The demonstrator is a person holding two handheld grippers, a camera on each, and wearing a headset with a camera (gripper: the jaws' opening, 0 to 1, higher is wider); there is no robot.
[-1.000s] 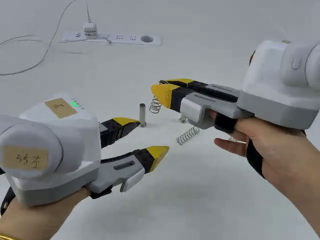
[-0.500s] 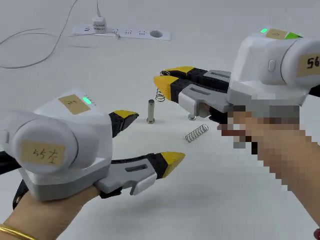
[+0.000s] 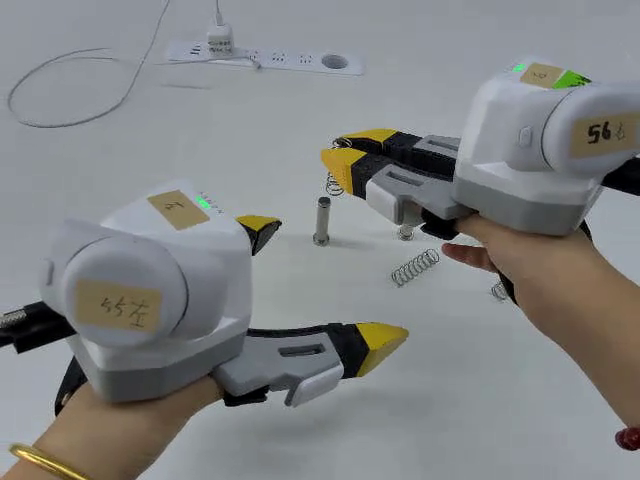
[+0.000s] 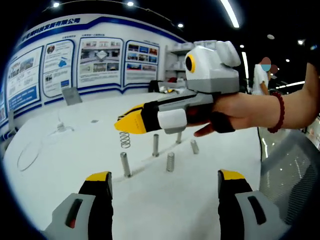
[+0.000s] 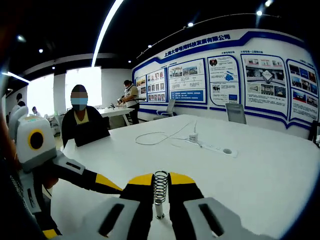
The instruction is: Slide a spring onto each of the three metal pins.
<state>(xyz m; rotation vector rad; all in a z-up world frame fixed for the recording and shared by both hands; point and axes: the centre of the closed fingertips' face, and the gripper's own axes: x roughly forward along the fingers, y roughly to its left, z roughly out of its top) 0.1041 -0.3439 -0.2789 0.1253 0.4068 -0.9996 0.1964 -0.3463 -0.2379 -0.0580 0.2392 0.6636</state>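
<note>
The right gripper [image 3: 345, 155] clamps a spring [image 5: 160, 187] upright between its yellow tips, just beyond the standing pin [image 3: 322, 220]. A metal stem shows beneath the coils, though whether the spring is threaded on it cannot be told. The step likely calls for keeping the spring vertical and centred, lowering it straight and releasing only once it is seated. The left gripper [image 3: 325, 285] hangs empty, jaws wide apart, on the pin's near side. A loose spring [image 3: 415, 267] lies to the pin's right.
</note>
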